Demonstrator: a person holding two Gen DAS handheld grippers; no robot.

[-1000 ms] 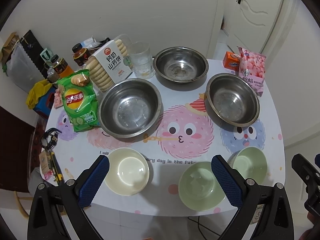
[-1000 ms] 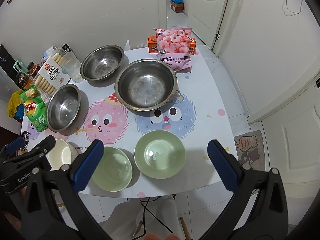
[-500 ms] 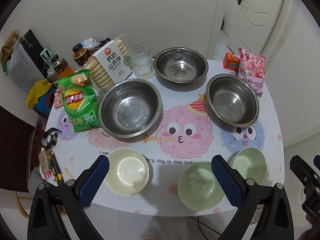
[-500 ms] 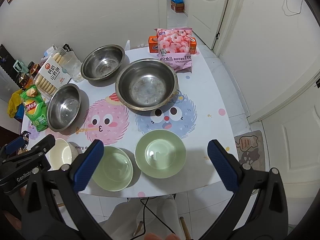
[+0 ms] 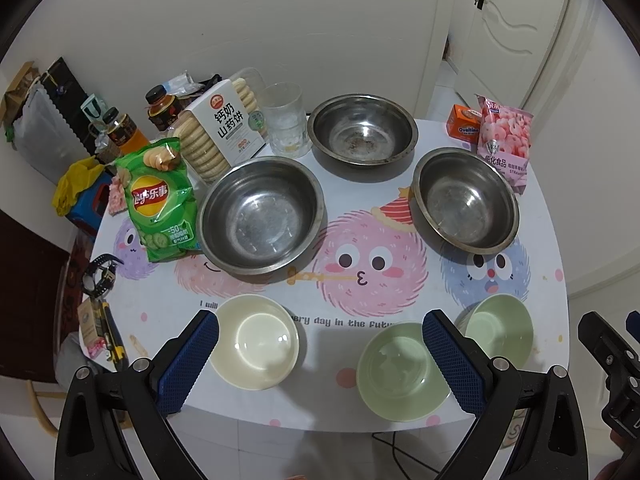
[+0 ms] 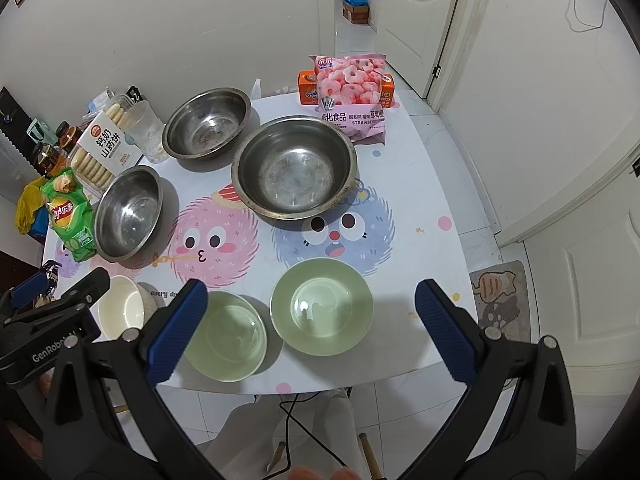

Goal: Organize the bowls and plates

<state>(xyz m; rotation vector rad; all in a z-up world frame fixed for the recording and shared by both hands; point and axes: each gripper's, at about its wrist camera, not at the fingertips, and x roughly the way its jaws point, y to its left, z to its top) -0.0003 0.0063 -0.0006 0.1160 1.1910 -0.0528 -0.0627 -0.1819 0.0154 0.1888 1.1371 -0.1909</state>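
Observation:
Three steel bowls stand on the table: left (image 5: 260, 216), back (image 5: 362, 132), right (image 5: 466, 202). Along the front edge sit a cream bowl (image 5: 256, 340) and two green bowls (image 5: 400, 372) (image 5: 500, 330). In the right wrist view the green bowls (image 6: 226, 336) (image 6: 322, 306) lie just ahead and the cream bowl (image 6: 122, 306) is at the left. My left gripper (image 5: 320, 356) is open and empty, held above the front edge. My right gripper (image 6: 312, 324) is open and empty, above the green bowls.
A chips bag (image 5: 160, 204), biscuit box (image 5: 224, 128), glass (image 5: 286, 124) and bottles (image 5: 124, 132) crowd the back left. A pink snack bag (image 5: 504, 140) and orange box (image 5: 464, 128) stand at the back right. A watch (image 5: 100, 276) lies at the left edge.
Both grippers have drifted very slightly; nothing on the table has moved.

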